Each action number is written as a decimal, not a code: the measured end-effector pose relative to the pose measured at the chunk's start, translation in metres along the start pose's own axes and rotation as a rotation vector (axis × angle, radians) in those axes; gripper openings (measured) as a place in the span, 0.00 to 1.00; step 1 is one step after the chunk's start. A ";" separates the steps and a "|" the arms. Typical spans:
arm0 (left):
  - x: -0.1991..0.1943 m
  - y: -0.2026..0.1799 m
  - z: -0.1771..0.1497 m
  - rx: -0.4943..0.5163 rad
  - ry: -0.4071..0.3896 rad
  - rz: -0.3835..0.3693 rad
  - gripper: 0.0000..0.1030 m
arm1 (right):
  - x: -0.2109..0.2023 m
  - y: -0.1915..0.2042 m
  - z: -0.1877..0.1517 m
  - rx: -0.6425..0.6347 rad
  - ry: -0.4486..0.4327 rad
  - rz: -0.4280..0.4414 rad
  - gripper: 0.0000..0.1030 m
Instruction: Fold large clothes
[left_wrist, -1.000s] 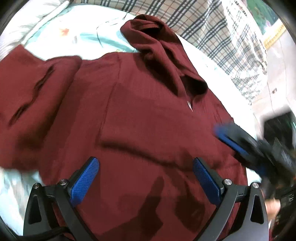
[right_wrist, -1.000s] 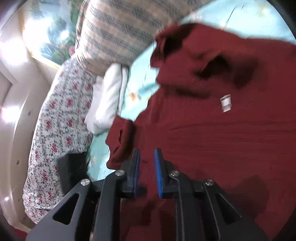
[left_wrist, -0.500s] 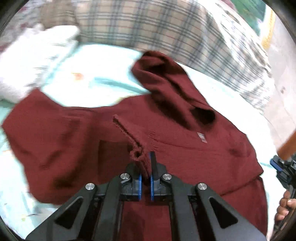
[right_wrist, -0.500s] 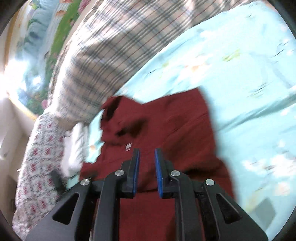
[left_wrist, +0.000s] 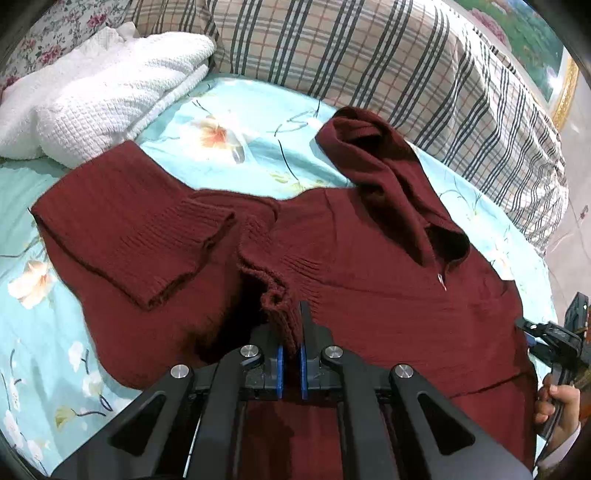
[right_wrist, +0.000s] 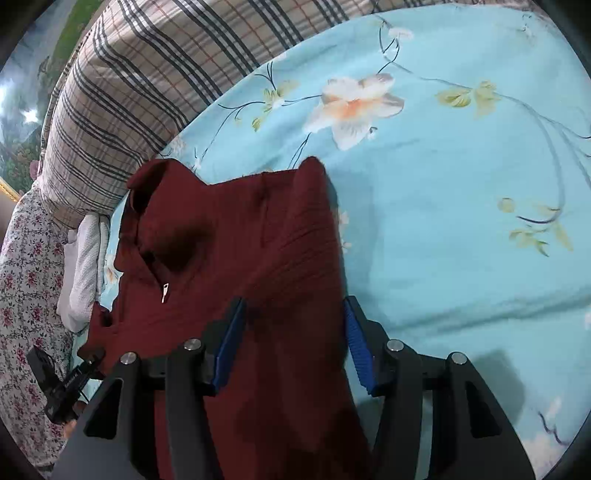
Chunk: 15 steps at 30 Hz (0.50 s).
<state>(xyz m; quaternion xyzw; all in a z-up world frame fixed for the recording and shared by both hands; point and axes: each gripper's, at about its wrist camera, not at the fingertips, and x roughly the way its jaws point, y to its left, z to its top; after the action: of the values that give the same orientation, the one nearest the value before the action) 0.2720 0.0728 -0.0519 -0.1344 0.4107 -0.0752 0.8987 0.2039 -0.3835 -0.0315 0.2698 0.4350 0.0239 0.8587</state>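
Observation:
A dark red knit hoodie (left_wrist: 369, 295) lies on a light blue flowered bed sheet (left_wrist: 240, 125), hood toward the plaid pillow. Its left sleeve (left_wrist: 129, 236) is folded inward, cuff on the body. My left gripper (left_wrist: 290, 354) is shut on a bunched ribbed fold of the hoodie near its middle. In the right wrist view the hoodie (right_wrist: 236, 258) lies with its right edge folded over. My right gripper (right_wrist: 291, 339) is open, its blue pads on either side of that folded edge, holding nothing. The right gripper also shows in the left wrist view (left_wrist: 550, 343) at the far right.
A large plaid pillow (left_wrist: 369, 62) lies along the far side of the bed. A folded white knit blanket (left_wrist: 99, 92) sits at the far left, next to flowered fabric (right_wrist: 26, 277). Bare blue sheet (right_wrist: 461, 184) spreads to the right of the hoodie.
My left gripper closed on a fold of the hoodie and lifted it. My right gripper opened from shut and now straddles the hoodie's right edge. The left sleeve now lies folded inward.

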 end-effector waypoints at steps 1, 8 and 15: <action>-0.001 -0.001 0.000 0.003 -0.001 -0.003 0.05 | -0.003 -0.001 0.003 0.002 -0.007 -0.004 0.06; 0.012 -0.009 -0.003 0.025 0.032 -0.007 0.05 | -0.005 -0.011 0.007 0.001 0.018 -0.103 0.08; 0.015 -0.007 -0.006 0.020 0.047 -0.004 0.05 | -0.047 0.030 -0.012 -0.096 -0.129 -0.108 0.14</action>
<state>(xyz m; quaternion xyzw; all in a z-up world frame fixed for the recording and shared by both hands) 0.2770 0.0608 -0.0646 -0.1243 0.4306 -0.0843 0.8899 0.1712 -0.3653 0.0123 0.2056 0.3910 -0.0194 0.8969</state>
